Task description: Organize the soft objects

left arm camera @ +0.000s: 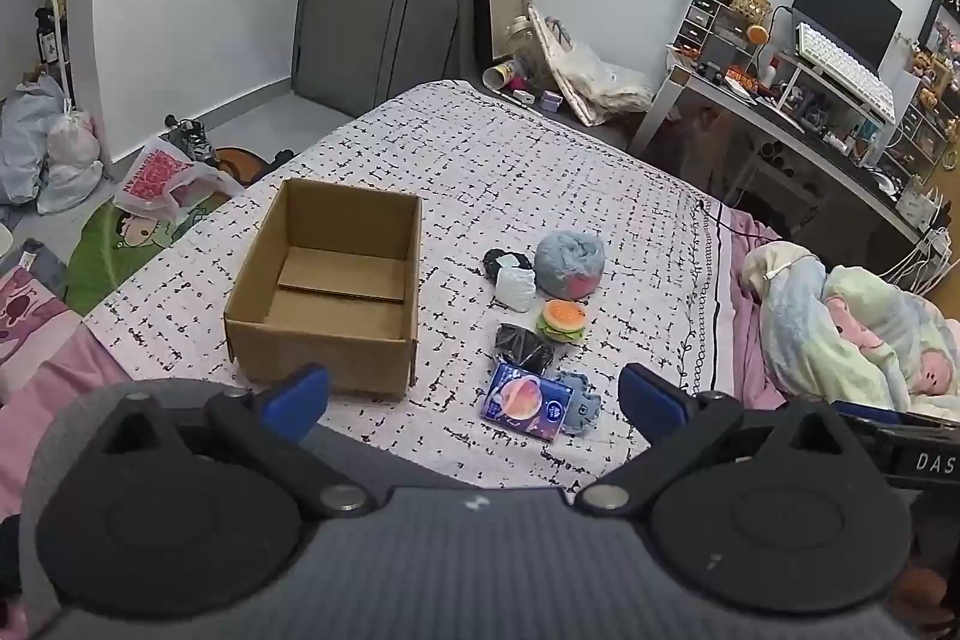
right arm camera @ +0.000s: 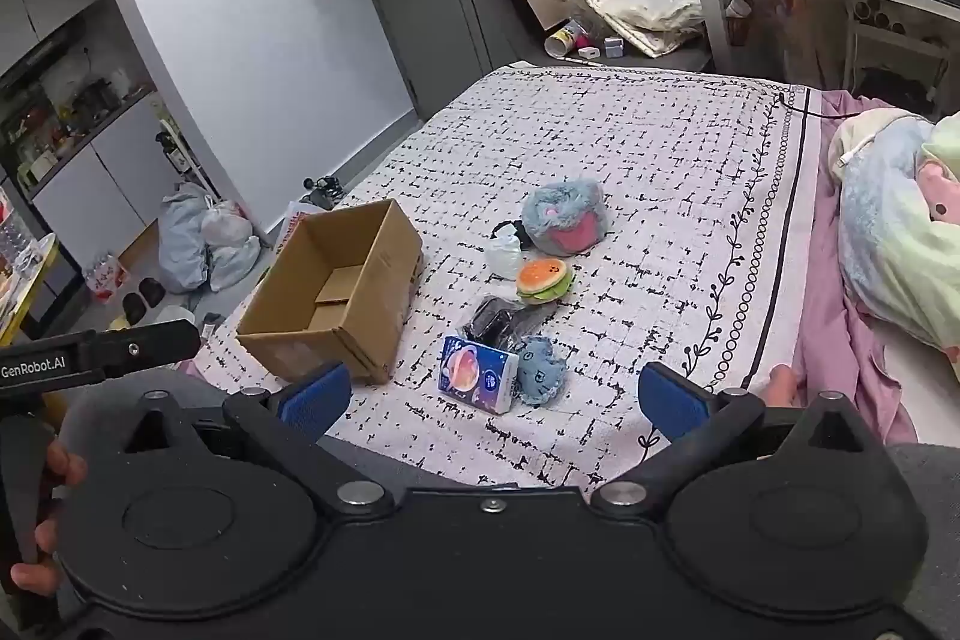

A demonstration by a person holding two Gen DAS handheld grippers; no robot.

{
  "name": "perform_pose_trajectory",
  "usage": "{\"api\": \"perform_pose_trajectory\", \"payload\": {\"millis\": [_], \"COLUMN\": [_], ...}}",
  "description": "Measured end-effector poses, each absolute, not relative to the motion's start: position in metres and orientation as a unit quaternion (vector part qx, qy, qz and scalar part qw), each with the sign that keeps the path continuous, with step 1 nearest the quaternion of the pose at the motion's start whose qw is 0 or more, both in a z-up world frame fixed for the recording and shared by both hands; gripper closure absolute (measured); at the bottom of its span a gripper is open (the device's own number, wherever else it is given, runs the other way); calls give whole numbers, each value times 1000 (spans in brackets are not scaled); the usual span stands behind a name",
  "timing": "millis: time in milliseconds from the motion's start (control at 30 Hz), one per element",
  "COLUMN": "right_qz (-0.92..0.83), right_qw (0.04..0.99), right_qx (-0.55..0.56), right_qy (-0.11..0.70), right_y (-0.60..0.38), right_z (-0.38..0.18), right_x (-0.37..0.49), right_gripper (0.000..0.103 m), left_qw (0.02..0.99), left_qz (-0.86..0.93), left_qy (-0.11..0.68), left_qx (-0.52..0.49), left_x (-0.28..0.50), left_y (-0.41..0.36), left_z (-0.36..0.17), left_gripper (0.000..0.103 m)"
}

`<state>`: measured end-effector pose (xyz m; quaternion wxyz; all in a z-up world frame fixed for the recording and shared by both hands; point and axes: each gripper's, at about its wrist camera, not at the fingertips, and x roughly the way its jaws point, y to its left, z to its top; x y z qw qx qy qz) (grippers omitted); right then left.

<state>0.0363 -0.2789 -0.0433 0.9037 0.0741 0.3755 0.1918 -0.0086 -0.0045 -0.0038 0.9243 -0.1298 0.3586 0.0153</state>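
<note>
Cluttered desk (left arm camera: 780, 112) (with keyboard (left arm camera: 843, 67)); 2 tied bags (right arm camera: 204, 241) on floor

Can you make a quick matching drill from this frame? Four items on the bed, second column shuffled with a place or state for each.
Column 1
1. cardboard box
2. burger toy
3. blue packet
4. fluffy cupcake plush

Column 2
A. nearest the grippers, next to a small blue plush
B. open at the top, no soft items inside
C. farthest item in the row, grey-blue with a pink base
D. orange bun, mid-row, between the plush and the black bag

Pairs: 1-B, 2-D, 3-A, 4-C
</note>
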Motion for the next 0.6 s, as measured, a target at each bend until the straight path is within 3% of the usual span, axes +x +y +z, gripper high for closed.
{"api": "perform_pose_trajectory", "payload": {"millis": [600], "right_qz": [194], "right_qw": [905], "right_qx": [74], "right_qy": [372], "right_y": [-278], "right_z": [-50], "right_x": [41], "right_gripper": [0], "left_qw": [925], "left_qz": [15], "left_qy": [359], "left_qx": [-121], "left_x": [-8], "left_y": [-8], "left_z": [-3], "left_gripper": [1]}}
